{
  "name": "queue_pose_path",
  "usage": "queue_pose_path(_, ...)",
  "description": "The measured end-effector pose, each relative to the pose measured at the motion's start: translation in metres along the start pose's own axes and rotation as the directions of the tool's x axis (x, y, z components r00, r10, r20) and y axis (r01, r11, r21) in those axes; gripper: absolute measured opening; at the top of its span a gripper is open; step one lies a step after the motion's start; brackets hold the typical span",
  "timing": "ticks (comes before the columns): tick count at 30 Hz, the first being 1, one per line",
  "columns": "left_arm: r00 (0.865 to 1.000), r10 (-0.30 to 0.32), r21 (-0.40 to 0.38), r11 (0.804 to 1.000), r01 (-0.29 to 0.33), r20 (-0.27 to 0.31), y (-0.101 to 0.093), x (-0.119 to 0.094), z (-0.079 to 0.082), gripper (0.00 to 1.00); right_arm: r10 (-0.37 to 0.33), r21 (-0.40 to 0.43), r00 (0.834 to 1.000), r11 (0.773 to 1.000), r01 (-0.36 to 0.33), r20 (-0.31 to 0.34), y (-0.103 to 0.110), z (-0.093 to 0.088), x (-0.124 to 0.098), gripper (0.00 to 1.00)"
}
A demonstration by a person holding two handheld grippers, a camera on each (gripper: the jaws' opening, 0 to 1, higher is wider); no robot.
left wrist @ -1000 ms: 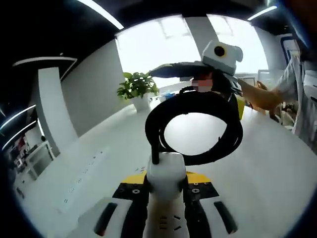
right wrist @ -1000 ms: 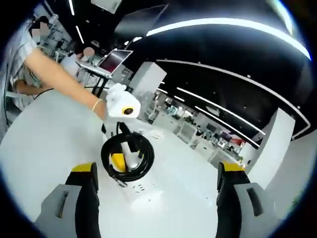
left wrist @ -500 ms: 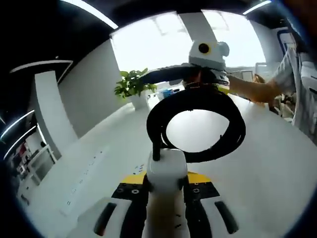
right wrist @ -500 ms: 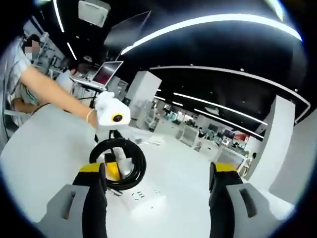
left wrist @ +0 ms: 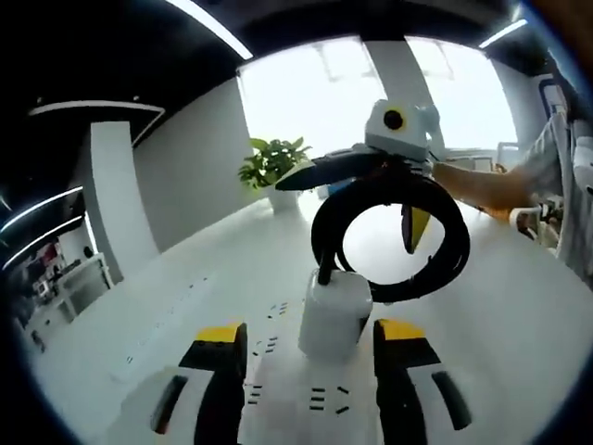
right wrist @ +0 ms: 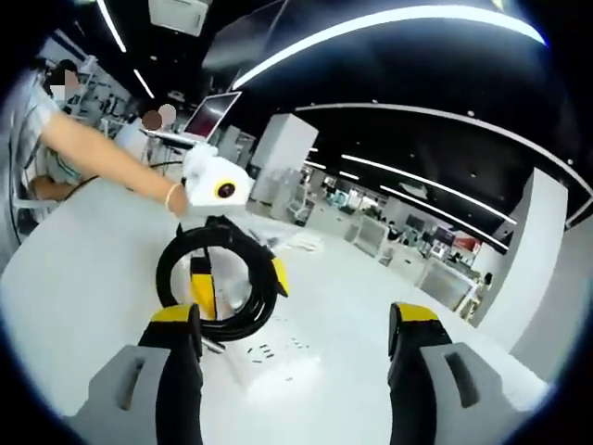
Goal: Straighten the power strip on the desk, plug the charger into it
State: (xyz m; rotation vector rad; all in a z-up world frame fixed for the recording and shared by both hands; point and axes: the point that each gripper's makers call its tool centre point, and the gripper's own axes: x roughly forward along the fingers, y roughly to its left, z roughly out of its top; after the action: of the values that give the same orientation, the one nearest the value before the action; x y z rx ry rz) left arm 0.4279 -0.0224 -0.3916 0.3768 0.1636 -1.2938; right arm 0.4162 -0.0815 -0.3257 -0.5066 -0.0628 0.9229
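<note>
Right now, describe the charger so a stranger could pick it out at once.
On the white desk lies a white power strip. The charger stands on it between the left gripper's yellow-tipped jaws: a white block, marked out by the black coiled cable looping above it.

A potted plant and an open laptop beyond the desk

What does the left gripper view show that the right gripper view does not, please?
Left gripper view: a plant before bright windows. Right gripper view: an open laptop and rows of office desks in the distance. Both: the coiled black cable, the white strip beneath it, and the desk.
</note>
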Motion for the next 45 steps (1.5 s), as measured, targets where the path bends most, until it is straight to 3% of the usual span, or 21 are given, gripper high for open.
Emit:
queue_pose_path(4, 0.998, 0.020, 0.027, 0.999, -0.022, 0.060, -0.001, -0.003, 0.008, 0.97, -0.002, 0.017, 1.000, 1.000, 0.001, 0.019, 0.001, 0.001, -0.001, 0.82)
queue_pose_path(5, 0.997, 0.001, 0.025, 1.000, -0.003, 0.073, -0.005, -0.003, 0.010, 0.98, -0.001, 0.023, 1.000, 1.000, 0.000, 0.028, 0.002, 0.002, -0.001, 0.82)
queue_pose_path(7, 0.997, 0.041, 0.032, 0.999, -0.044, 0.072, 0.000, -0.007, 0.010, 0.99, 0.002, 0.032, 0.999, 0.999, -0.003, 0.038, 0.004, 0.003, -0.002, 0.82)
queue_pose_path(16, 0.997, 0.073, 0.018, 0.997, -0.073, 0.001, 0.013, -0.030, 0.002, 0.99, -0.004, 0.048, 0.999, 0.999, 0.002, 0.049, 0.008, 0.003, -0.007, 0.83)
queue_pose_path(19, 0.996, 0.070, 0.000, 0.998, -0.071, -0.058, 0.017, -0.036, -0.005, 0.99, -0.004, 0.050, 0.999, 0.999, 0.002, 0.052, 0.012, 0.003, -0.008, 0.84)
queue_pose_path(24, 0.981, 0.090, 0.025, 0.996, -0.087, -0.171, 0.028, -0.048, -0.021, 0.99, -0.004, 0.051, 0.998, 0.999, 0.001, 0.058, 0.015, 0.004, -0.010, 0.84)
queue_pose_path(27, 0.961, 0.077, 0.019, 0.997, -0.075, -0.267, 0.031, -0.054, -0.031, 0.99, -0.004, 0.059, 0.999, 0.998, 0.001, 0.051, 0.015, 0.001, -0.010, 0.84)
queue_pose_path(30, 0.951, 0.051, 0.000, 0.999, -0.054, -0.304, 0.032, -0.055, -0.030, 0.99, -0.006, 0.062, 0.999, 0.998, 0.003, 0.050, 0.016, -0.002, -0.011, 0.84)
queue_pose_path(35, 0.921, 0.021, 0.000, 1.000, -0.023, -0.390, 0.031, -0.057, -0.033, 0.99, -0.006, 0.066, 0.999, 0.998, 0.003, 0.050, 0.017, -0.002, -0.014, 0.84)
queue_pose_path(36, 0.911, 0.016, -0.002, 1.000, -0.019, -0.413, 0.030, -0.058, -0.035, 0.99, -0.009, 0.069, 0.998, 0.998, 0.005, 0.055, 0.017, -0.001, -0.015, 0.84)
queue_pose_path(41, 0.833, -0.003, 0.008, 1.000, 0.009, -0.553, 0.029, -0.062, -0.052, 0.99, -0.016, 0.064, 0.998, 0.998, 0.012, 0.063, 0.016, 0.004, -0.019, 0.83)
queue_pose_path(44, 0.812, -0.005, 0.005, 1.000, 0.010, -0.584, 0.032, -0.060, -0.052, 0.98, -0.017, 0.061, 0.998, 0.998, 0.013, 0.065, 0.016, 0.006, -0.021, 0.83)
queue_pose_path(45, 0.800, -0.005, -0.002, 1.000, 0.005, -0.600, 0.034, -0.061, -0.053, 0.92, -0.019, 0.059, 0.998, 0.998, 0.015, 0.065, 0.015, 0.006, -0.022, 0.83)
